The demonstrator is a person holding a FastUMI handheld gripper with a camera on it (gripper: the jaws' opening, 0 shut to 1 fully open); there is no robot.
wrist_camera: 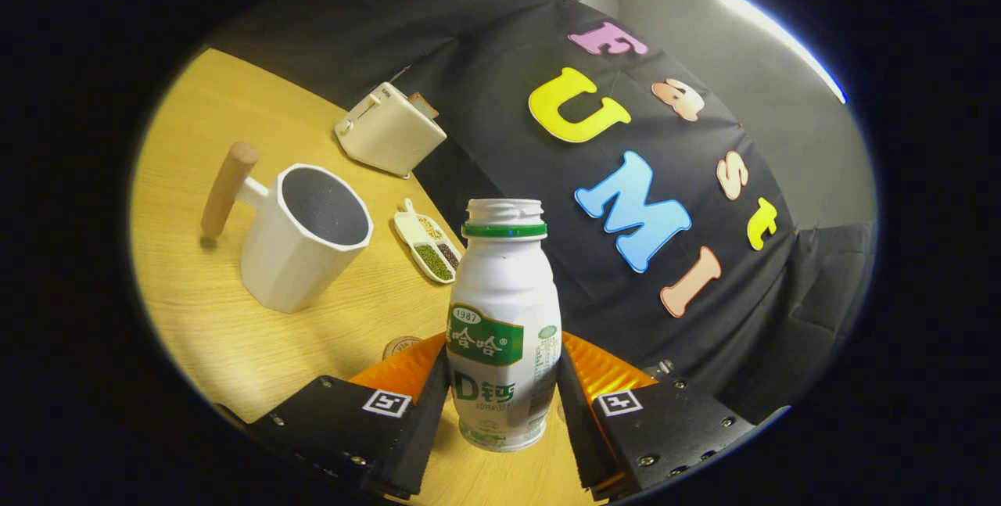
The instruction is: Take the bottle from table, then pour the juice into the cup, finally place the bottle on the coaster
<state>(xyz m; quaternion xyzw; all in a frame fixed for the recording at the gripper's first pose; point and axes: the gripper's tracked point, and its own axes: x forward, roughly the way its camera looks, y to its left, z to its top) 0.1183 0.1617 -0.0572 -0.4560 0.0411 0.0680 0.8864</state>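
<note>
A white juice bottle [504, 318] with a green label and a green neck ring stands between my fingers, its mouth uncapped. My gripper [500, 385] is shut on its lower half, one finger pressing each side. The whole scene looks tilted, and I cannot tell whether the bottle's base touches the wooden table [235, 334]. A white faceted cup [301, 244] with a wooden peg handle [227, 187] sits beyond my left finger, its mouth open and dark inside. A small round brown coaster [400, 347] peeks out just behind my left finger, partly hidden.
A cream toaster [389, 129] stands at the table's far edge beyond the cup. A small white divided dish [428, 242] of beans and seeds lies between the cup and the bottle. The table's edge runs close behind the bottle.
</note>
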